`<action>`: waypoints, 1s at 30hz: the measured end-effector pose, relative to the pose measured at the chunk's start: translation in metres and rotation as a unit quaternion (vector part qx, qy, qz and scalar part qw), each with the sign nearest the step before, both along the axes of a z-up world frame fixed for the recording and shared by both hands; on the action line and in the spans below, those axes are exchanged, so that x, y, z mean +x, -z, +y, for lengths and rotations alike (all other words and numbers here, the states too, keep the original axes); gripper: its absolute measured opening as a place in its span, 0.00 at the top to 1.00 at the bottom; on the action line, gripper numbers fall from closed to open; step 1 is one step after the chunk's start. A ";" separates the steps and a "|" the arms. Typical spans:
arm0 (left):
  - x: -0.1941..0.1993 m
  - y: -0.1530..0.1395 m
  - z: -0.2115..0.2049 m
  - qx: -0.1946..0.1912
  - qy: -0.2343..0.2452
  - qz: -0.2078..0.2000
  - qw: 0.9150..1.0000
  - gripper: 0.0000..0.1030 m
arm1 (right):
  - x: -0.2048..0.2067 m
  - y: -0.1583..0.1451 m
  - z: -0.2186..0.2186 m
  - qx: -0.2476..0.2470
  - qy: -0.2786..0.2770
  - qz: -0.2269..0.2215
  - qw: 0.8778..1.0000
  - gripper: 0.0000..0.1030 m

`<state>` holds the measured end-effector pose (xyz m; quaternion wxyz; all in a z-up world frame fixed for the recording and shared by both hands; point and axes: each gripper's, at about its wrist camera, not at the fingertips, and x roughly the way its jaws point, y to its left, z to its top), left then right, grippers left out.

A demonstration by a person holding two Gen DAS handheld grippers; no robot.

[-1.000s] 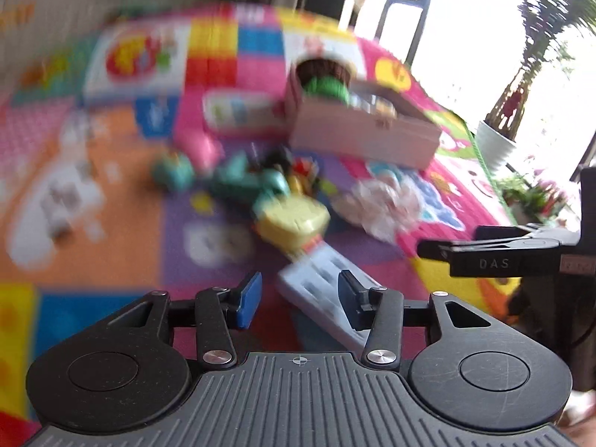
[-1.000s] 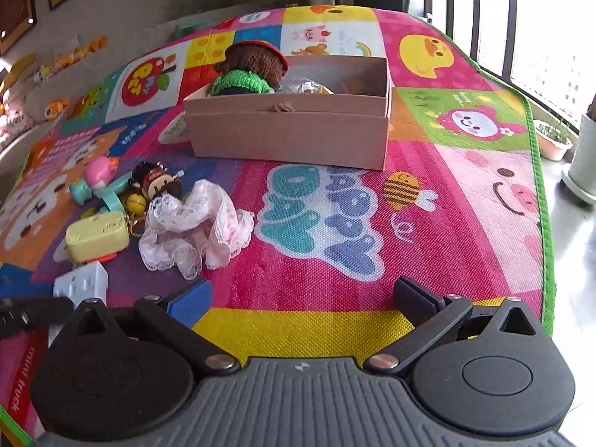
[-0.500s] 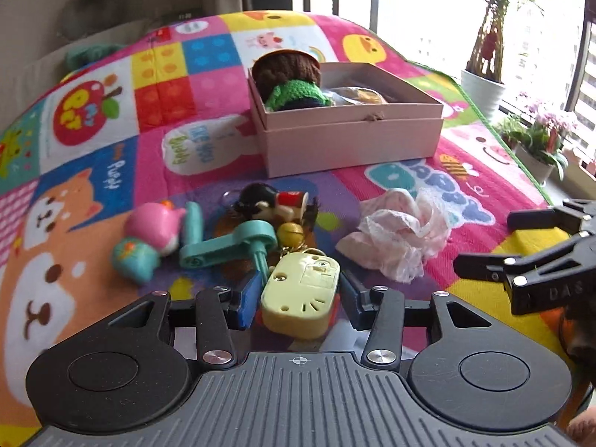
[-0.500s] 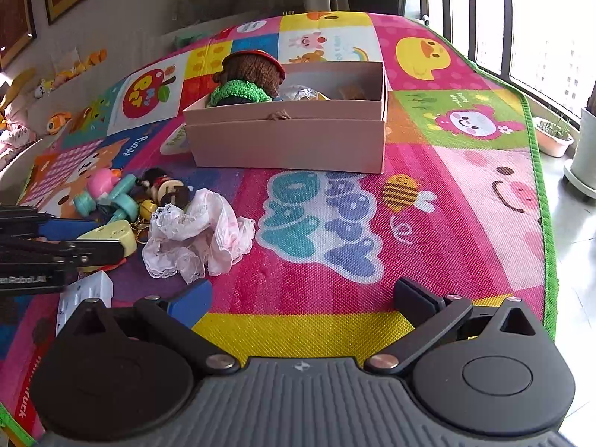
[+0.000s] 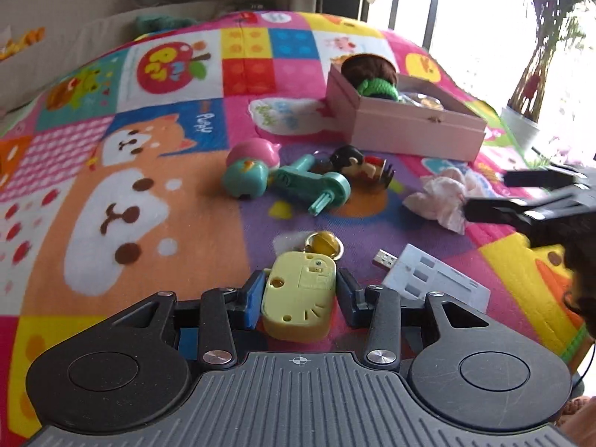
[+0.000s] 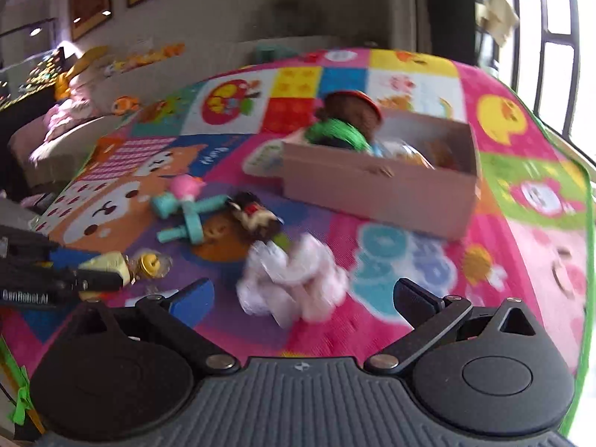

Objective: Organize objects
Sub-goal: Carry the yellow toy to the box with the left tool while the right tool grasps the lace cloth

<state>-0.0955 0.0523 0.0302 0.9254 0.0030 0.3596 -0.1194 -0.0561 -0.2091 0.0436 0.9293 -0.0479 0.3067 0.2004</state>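
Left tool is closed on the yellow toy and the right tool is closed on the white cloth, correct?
Not quite. The left tool does grip the yellow toy, but the right wrist view shows the right tool open, with the white cloth lying loose between its fingers.

My right wrist view is motion-blurred: the lace cloth [image 6: 294, 279] and doll keychain [image 6: 255, 216] lack detail. The yellow toy [image 5: 300, 294] hides its underside; whether my left gripper [image 5: 298, 298] touches it stays unclear.

Ahead of the left gripper [image 5: 300, 294]: one pink box [image 5: 409, 130], one yellow toy [image 5: 300, 298], one white adapter [image 5: 436, 279], one lace cloth [image 5: 443, 195], perhaps three small toys.
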 end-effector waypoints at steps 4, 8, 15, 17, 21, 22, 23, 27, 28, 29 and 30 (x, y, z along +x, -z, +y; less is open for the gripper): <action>-0.002 0.002 0.001 -0.006 -0.012 -0.005 1.000 0.56 | 0.028 0.006 0.020 -0.050 -0.004 0.032 0.998 0.31; -0.009 0.000 -0.001 0.003 -0.008 -0.012 1.000 0.57 | 0.023 -0.002 0.009 -0.058 -0.003 0.036 0.998 0.73; 0.004 -0.063 -0.015 -0.042 0.030 -0.057 0.997 0.57 | -0.003 -0.075 -0.074 0.031 0.030 -0.011 0.999 0.81; 0.023 -0.092 -0.036 -0.043 0.055 -0.083 0.994 0.57 | -0.005 -0.101 -0.100 0.054 0.053 -0.037 0.996 0.81; 0.079 -0.133 -0.086 -0.051 0.098 -0.114 0.987 0.57 | 0.002 -0.136 -0.140 0.091 0.098 -0.081 0.988 0.81; 0.095 -0.138 -0.099 -0.051 0.105 -0.118 0.986 0.57 | 0.005 -0.140 -0.147 0.093 0.108 -0.090 0.986 0.81; 0.112 -0.142 -0.112 -0.055 0.110 -0.118 0.985 0.57 | 0.008 -0.143 -0.153 0.094 0.118 -0.096 0.984 0.81; 0.190 -0.146 -0.155 -0.108 0.095 -0.112 0.983 0.56 | 0.027 -0.142 -0.165 0.095 0.132 -0.097 0.982 0.81; 0.207 -0.143 -0.162 -0.113 0.087 -0.103 0.984 0.55 | 0.033 -0.139 -0.166 0.093 0.136 -0.093 0.982 0.81; 0.220 -0.139 -0.166 -0.117 0.068 -0.094 0.986 0.57 | 0.040 -0.137 -0.167 0.092 0.141 -0.087 0.982 0.81; 0.227 -0.135 -0.167 -0.122 0.051 -0.089 0.987 0.59 | 0.047 -0.135 -0.168 0.093 0.146 -0.081 0.982 0.81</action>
